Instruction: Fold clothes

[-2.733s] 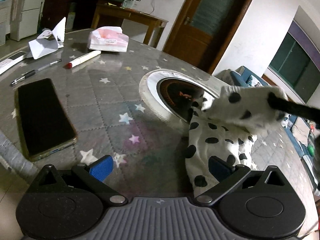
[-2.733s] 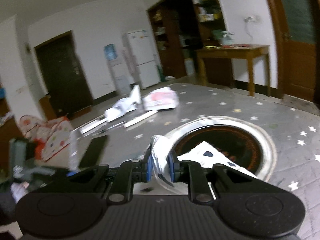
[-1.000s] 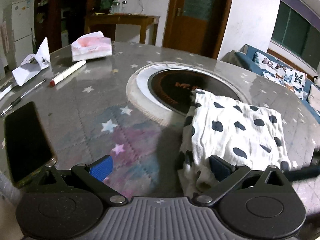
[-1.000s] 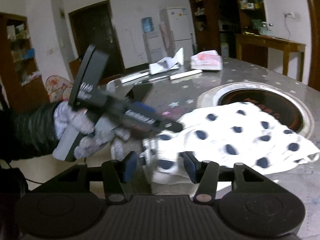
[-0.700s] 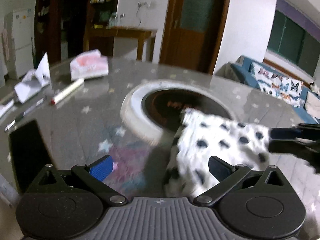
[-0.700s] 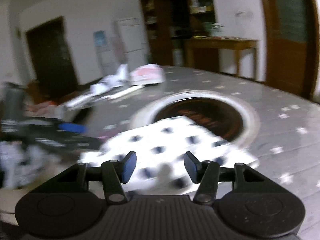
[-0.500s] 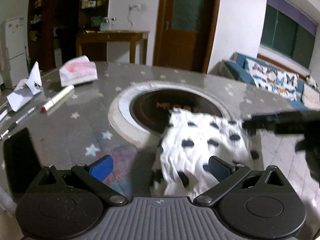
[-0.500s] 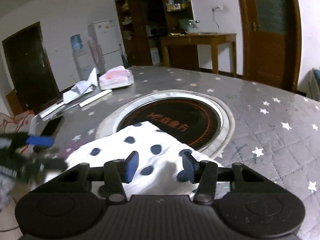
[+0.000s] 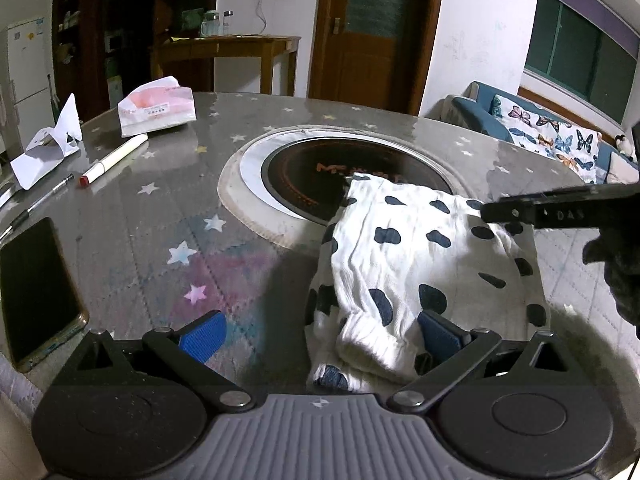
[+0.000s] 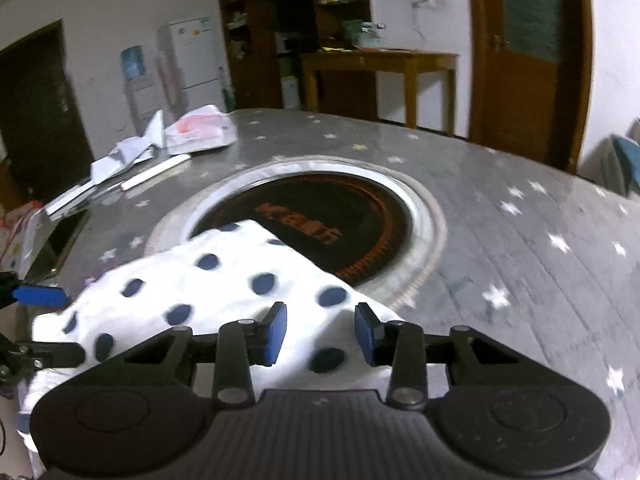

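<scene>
While folded garment lies on table, far corner over round inset | right gripper nearer: jaws just closing, near-right corner between pads, not pinched | left gripper wide apart, cuffed near-left end between its fingers, untouched | long axis toward inset

White walls, a wooden door, a fridge.
</scene>
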Available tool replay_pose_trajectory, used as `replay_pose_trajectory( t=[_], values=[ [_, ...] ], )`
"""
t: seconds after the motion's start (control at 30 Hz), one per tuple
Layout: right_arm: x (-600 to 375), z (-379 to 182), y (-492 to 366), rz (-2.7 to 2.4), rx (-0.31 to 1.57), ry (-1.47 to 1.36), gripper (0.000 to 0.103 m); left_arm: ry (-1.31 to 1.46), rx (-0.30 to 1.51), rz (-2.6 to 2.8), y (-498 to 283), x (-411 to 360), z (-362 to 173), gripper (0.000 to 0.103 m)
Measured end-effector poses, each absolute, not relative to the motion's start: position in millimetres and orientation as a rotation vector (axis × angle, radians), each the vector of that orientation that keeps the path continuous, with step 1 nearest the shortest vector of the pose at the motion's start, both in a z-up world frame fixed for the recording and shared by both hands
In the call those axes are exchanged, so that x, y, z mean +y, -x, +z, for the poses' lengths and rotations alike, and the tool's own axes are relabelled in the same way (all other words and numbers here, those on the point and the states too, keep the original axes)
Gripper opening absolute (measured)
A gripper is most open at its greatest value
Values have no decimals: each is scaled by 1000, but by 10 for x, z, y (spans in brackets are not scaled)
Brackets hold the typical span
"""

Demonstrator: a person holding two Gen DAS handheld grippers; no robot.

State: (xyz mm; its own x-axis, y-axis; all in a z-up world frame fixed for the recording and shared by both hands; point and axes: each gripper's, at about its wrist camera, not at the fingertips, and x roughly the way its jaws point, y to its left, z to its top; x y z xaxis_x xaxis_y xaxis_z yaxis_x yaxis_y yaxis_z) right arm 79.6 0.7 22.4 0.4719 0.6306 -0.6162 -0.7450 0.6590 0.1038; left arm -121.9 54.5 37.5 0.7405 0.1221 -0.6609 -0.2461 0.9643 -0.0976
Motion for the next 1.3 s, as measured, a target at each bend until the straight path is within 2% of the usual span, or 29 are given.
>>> replay_pose_trajectory(
  t=[0.27, 0.6, 0.97, 1.03, 1.3],
  values=[
    [593, 252, -823, 954, 658, 252, 37, 207, 716, 208, 1248, 552, 344, 103],
    [1034, 13, -888, 945, 680, 385, 37, 228, 720, 201, 1258, 567, 304, 103],
    [426, 295, -681, 959, 673, 284, 40, 245, 677, 220, 1373, 620, 448, 103],
    [332, 315, -543, 981, 668, 283, 47, 249, 675, 229, 1373, 637, 454, 103],
    [155, 198, 50, 1083, 646, 334, 53, 250, 702, 244, 1359, 664, 362, 103]
  ],
)
